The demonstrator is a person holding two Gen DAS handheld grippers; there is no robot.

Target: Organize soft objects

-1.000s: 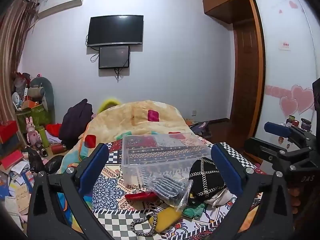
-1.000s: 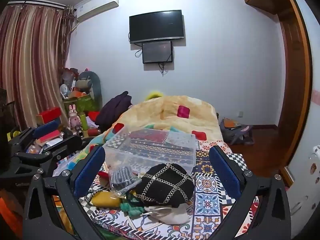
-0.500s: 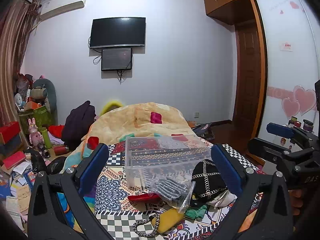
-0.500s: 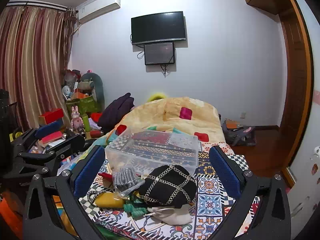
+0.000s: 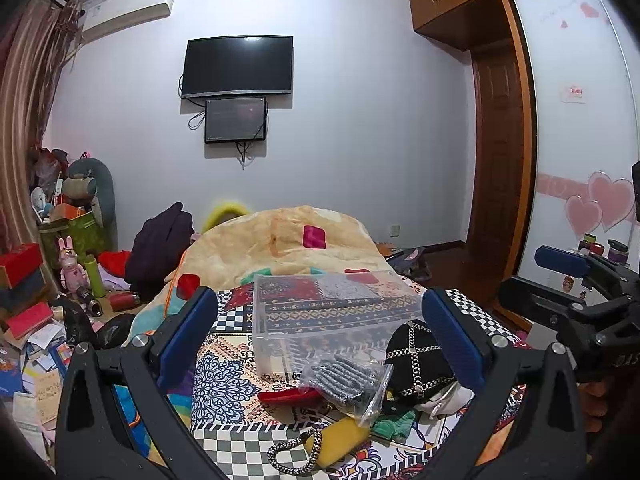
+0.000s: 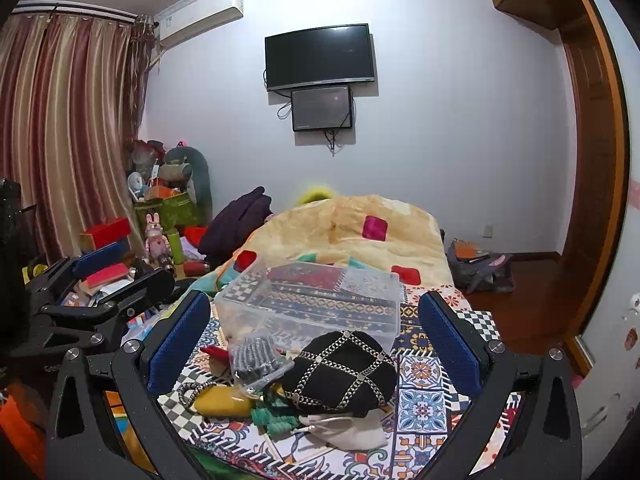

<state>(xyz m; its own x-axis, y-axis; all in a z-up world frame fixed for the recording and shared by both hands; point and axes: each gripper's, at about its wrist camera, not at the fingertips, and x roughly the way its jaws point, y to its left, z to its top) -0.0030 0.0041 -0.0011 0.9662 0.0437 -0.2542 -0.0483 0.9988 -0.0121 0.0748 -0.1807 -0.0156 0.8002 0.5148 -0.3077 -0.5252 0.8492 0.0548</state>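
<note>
A pile of soft things lies on the patterned bed cover in front of a clear plastic bin (image 5: 332,312) (image 6: 316,300). It holds a black hat with a chain lattice (image 6: 344,368) (image 5: 416,364), a clear bag of grey knit (image 5: 348,376) (image 6: 256,360), a yellow pouch with a braided cord (image 5: 336,436) (image 6: 222,398), a red item (image 5: 288,394), a green knit piece (image 6: 276,420) and a beige drawstring pouch (image 6: 344,432). My left gripper (image 5: 320,344) and right gripper (image 6: 312,344) are both open and empty, held above the pile.
A yellow patchwork blanket (image 5: 280,248) is heaped behind the bin. Boxes, toys and papers (image 5: 36,320) crowd the floor at the left. A wardrobe with heart stickers (image 5: 592,200) stands at the right. A TV (image 6: 320,56) hangs on the far wall.
Both views have tilted up a little and the pile sits lower in frame. Both grippers stay open; nothing on the bed has moved.
</note>
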